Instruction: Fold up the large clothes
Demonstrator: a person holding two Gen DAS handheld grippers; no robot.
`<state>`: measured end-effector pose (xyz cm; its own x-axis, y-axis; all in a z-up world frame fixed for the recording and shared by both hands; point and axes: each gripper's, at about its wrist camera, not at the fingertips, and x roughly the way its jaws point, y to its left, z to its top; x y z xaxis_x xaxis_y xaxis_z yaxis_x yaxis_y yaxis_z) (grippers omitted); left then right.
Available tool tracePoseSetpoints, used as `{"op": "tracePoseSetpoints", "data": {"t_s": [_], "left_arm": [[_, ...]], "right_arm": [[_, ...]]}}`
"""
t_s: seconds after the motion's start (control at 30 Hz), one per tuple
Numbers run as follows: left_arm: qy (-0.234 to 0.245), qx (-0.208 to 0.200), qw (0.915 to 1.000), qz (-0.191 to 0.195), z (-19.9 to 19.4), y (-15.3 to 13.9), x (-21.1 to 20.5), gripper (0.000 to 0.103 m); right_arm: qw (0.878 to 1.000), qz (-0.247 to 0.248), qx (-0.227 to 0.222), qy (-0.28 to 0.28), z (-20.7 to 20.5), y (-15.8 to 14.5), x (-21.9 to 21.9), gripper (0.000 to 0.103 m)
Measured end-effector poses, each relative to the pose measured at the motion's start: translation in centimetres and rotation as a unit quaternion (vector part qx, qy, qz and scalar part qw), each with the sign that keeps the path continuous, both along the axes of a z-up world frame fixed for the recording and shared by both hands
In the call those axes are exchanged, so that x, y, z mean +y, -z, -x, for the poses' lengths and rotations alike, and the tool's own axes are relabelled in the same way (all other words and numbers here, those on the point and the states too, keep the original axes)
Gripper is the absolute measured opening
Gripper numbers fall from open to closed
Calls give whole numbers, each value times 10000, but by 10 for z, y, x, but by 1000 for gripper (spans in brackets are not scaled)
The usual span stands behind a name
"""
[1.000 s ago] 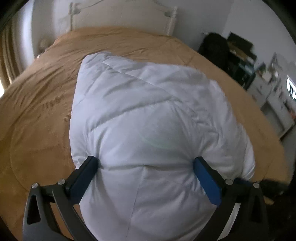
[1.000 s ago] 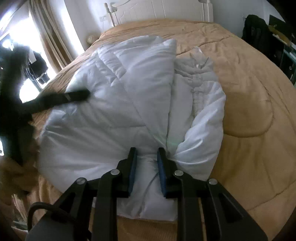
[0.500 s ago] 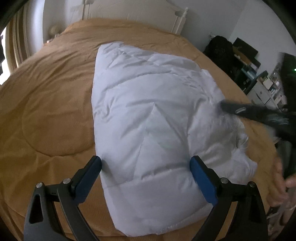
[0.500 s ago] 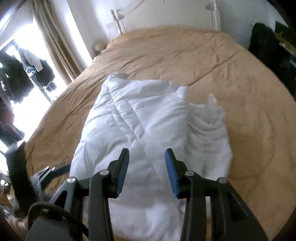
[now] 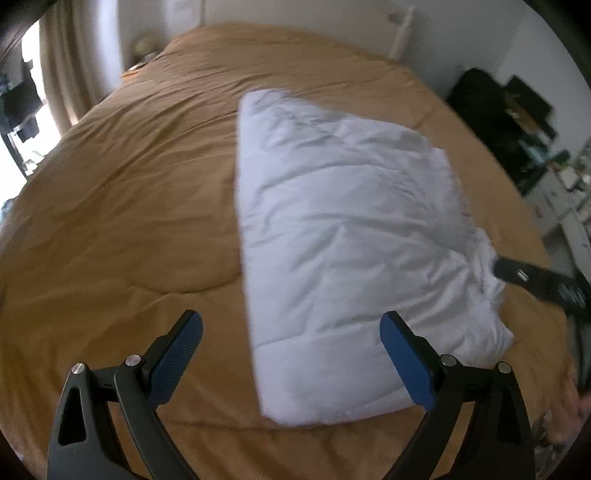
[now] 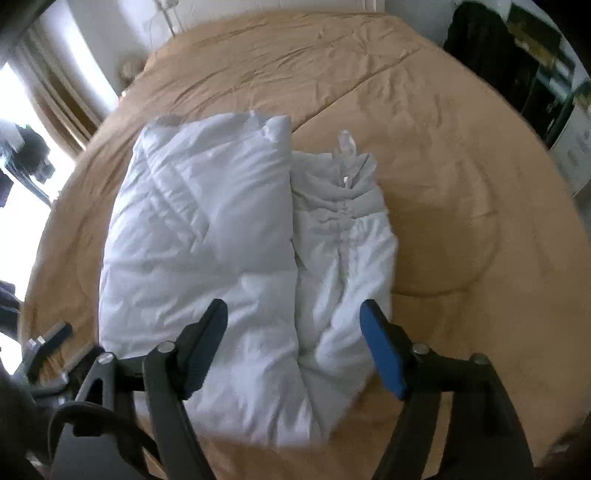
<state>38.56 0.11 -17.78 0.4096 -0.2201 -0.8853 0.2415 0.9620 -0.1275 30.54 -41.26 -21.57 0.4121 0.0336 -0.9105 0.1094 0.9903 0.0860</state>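
A white puffy quilted garment (image 5: pixel 343 236) lies folded into a thick bundle on a tan bedspread (image 5: pixel 122 206). It also shows in the right wrist view (image 6: pixel 229 251), with a folded flap on the left and a gathered, crumpled part on the right. My left gripper (image 5: pixel 291 350) is open and empty, above the bundle's near left edge. My right gripper (image 6: pixel 295 339) is open and empty, above the bundle's near end. The right gripper's tip (image 5: pixel 517 275) shows at the bundle's right edge in the left wrist view.
The bedspread (image 6: pixel 461 184) covers a large bed with a white headboard (image 5: pixel 399 33) at the far end. Dark bags and cluttered shelves (image 5: pixel 517 114) stand to the right of the bed. A curtained window (image 6: pixel 48 107) is on the left.
My right gripper has opened and let go of the garment, then drawn back. My left gripper has pulled back and left, off the garment. The bundle now lies free on the bed.
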Motion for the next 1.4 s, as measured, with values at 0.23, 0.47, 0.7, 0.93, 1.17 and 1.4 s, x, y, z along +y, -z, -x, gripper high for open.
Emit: {"op": "tracePoseSetpoints", "data": {"t_s": [0.23, 0.47, 0.7, 0.93, 1.17, 1.4], "left_arm": [[-244, 237, 9988, -351, 12, -62, 11, 97], [-608, 119, 9980, -151, 44, -139, 26, 102], [-1089, -269, 9928, -421, 85, -156, 35, 102], [-973, -275, 9935, -528, 84, -141, 32, 102], [-932, -165, 9941, -525, 82, -131, 26, 102], [-927, -136, 9942, -521, 83, -127, 23, 102]], "right_arm": [[9994, 218, 263, -56, 27, -50, 22, 81], [9984, 489, 235, -129, 59, -109, 43, 84], [9985, 522, -113, -153, 119, -128, 57, 103], [9967, 779, -133, -193, 120, -110, 65, 103], [9973, 705, 138, -119, 114, -94, 63, 103], [9975, 655, 279, -9, 114, -87, 59, 103]]}}
